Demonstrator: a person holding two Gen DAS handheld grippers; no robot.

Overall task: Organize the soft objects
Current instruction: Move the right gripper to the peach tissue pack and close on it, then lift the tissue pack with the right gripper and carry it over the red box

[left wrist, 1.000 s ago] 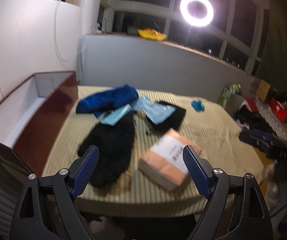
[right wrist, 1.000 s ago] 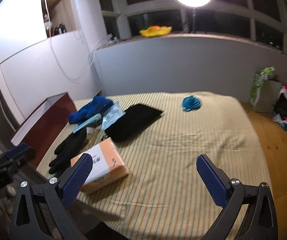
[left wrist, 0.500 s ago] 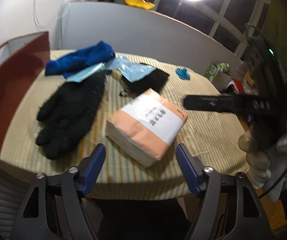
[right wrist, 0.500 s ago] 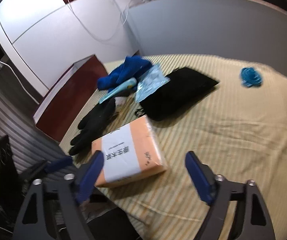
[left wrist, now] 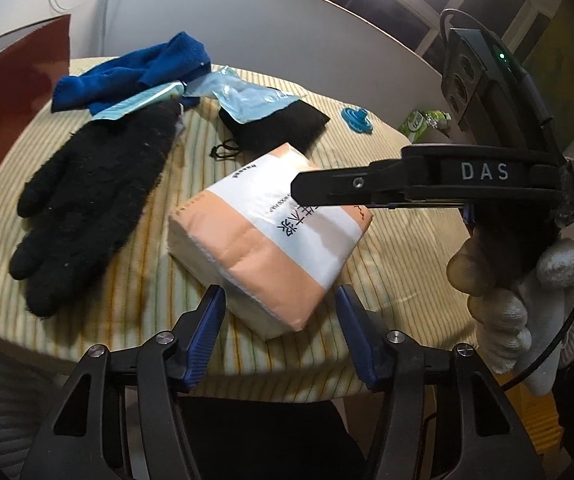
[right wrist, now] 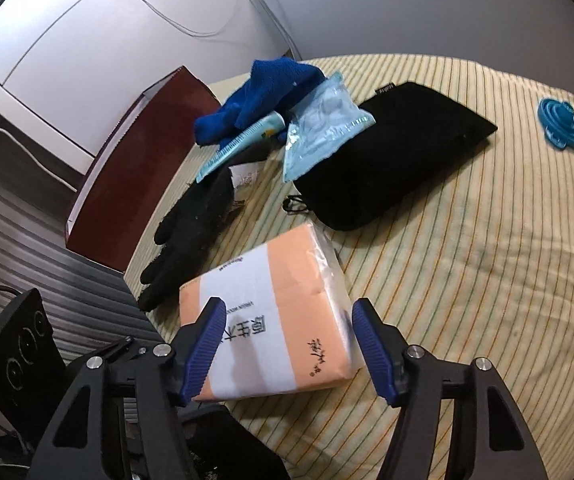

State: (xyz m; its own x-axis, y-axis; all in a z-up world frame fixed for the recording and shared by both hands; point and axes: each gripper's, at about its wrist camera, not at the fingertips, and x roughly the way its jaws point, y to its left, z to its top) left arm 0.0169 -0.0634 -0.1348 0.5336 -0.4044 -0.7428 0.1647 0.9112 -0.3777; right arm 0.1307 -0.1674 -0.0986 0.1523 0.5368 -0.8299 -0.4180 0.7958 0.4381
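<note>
An orange and white tissue pack [left wrist: 271,248] lies near the front edge of the striped table [left wrist: 391,240]; it also shows in the right wrist view [right wrist: 275,320]. My left gripper [left wrist: 281,312] is open, its fingers just short of the pack's near corner. My right gripper [right wrist: 287,332] is open, with its fingers on either side of the pack's near end, above it. A black glove [left wrist: 87,204], a blue glove [left wrist: 135,72], a clear blue packet [left wrist: 247,96] and a black pouch [left wrist: 283,128] lie behind.
A dark red box [right wrist: 143,164] stands at the table's left edge. A pale blue tube [right wrist: 243,140] lies by the blue glove. A small blue round item [right wrist: 563,124] sits far right. The right gripper's body [left wrist: 447,188] crosses the left wrist view.
Both grippers have moved forward and down onto the tissue pack and narrowed a little. The right gripper has come in from the right over the pack.
</note>
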